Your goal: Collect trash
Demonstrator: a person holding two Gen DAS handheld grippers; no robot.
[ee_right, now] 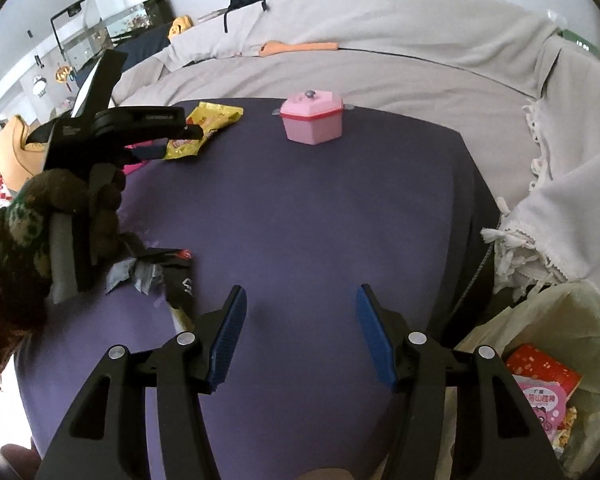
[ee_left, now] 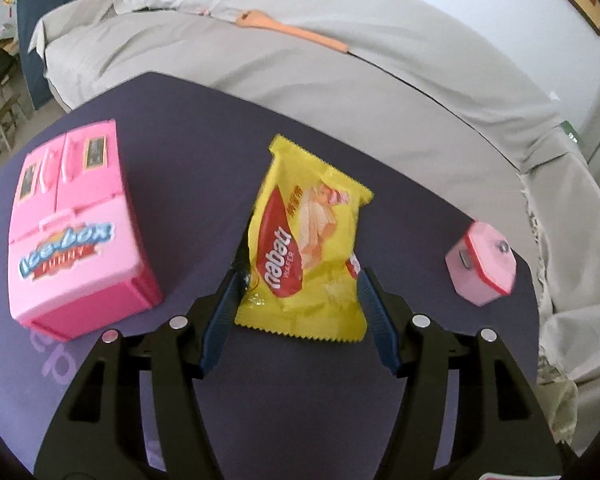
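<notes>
Left claw (ee_left: 298, 280) angles down, straddling the yellow wafer packet (ee_left: 306, 240).

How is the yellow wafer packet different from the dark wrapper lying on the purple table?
The yellow wafer packet is large, bright and mostly flat, while the dark wrapper is smaller, black and grey, and crumpled. The packet lies between the fingers of the left gripper, whose pads do not press it; the wrapper lies beside the right gripper, outside its open fingers. Both rest on the purple table and look like trash.
</notes>
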